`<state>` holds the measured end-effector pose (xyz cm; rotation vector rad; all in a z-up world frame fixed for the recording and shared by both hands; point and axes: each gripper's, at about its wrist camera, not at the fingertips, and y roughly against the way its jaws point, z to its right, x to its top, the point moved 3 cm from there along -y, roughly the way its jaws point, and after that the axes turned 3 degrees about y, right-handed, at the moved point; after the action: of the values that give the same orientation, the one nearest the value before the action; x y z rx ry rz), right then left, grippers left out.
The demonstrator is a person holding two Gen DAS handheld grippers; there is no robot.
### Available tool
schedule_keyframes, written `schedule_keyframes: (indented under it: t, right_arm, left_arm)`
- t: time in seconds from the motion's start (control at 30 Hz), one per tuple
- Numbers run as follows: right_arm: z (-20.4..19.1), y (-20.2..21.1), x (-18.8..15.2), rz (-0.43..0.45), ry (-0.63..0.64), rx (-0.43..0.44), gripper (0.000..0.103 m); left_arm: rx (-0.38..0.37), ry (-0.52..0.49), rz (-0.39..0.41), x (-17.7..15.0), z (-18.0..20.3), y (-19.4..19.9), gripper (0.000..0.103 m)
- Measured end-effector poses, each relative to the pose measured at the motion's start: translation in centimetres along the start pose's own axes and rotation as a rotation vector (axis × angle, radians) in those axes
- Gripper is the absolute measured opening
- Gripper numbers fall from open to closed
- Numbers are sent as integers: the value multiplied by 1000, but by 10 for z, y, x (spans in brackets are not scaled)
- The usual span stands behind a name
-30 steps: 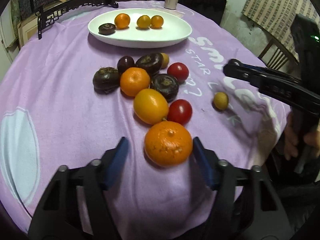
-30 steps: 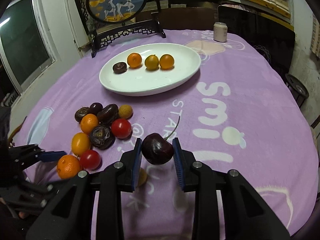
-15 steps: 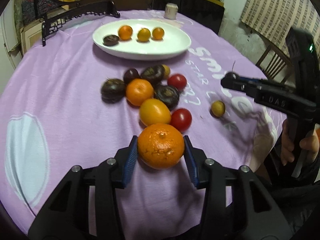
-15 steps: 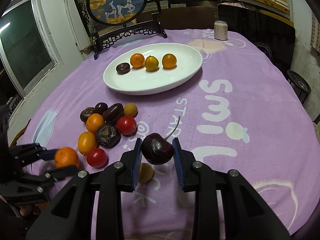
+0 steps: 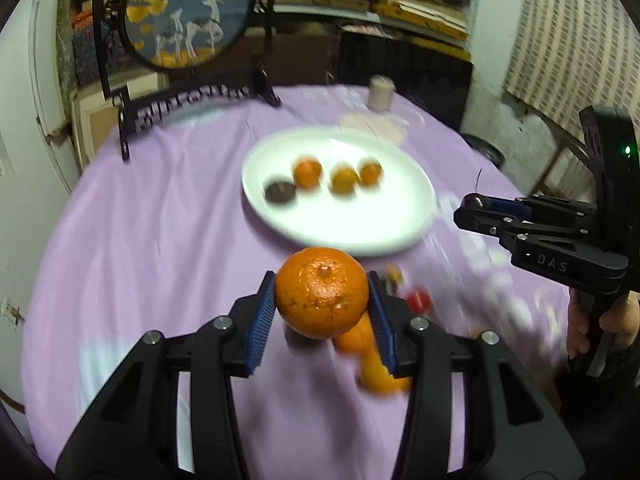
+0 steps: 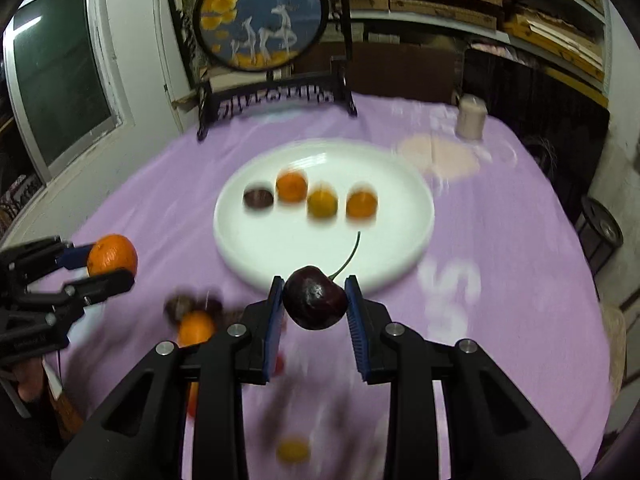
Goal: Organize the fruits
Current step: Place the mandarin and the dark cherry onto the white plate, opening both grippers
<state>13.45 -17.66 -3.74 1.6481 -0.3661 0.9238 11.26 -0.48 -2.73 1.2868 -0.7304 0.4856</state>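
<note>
My left gripper point(image 5: 322, 314) is shut on an orange mandarin point(image 5: 321, 292) and holds it in the air above the purple cloth, short of the white plate point(image 5: 352, 236). My right gripper point(image 6: 314, 314) is shut on a dark cherry point(image 6: 314, 298) with a green stem, held above the cloth just short of the plate point(image 6: 248, 240). The plate holds a dark fruit point(image 6: 258, 198) and three orange fruits in a row. The left gripper and its mandarin point(image 6: 112, 255) show at the left of the right wrist view. The right gripper point(image 5: 476, 208) shows at the right of the left wrist view.
Loose fruits lie blurred on the cloth below the grippers: an orange one point(image 6: 196, 327), a red tomato point(image 5: 419, 300), a small yellow one point(image 6: 293, 450). A can point(image 6: 472, 116) and a framed round screen on a dark stand point(image 6: 260, 16) are at the table's far side.
Both grippers have risen and moved forward toward the plate, carrying the mandarin and the cherry. The left gripper closed on the mandarin a second ago and lifted it off the cloth.
</note>
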Motion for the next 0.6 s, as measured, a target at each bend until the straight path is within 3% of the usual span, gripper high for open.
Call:
schedule_keyframes:
  t: [0.07, 0.2, 0.4, 0.6]
  right_arm:
    - [10, -22, 36, 3, -20, 1, 31]
    - [39, -75, 76, -4, -78, -66, 31]
    - [67, -105, 59, -51, -129, -93, 31]
    - [81, -122, 63, -60, -195, -51, 31]
  left_arm:
    - [32, 5, 12, 26, -3, -15, 45]
    - [53, 49, -4, 82, -10, -62, 45]
    - [52, 160, -54, 133, -28, -138, 45]
    - [51, 141, -99, 131, -24, -168, 45]
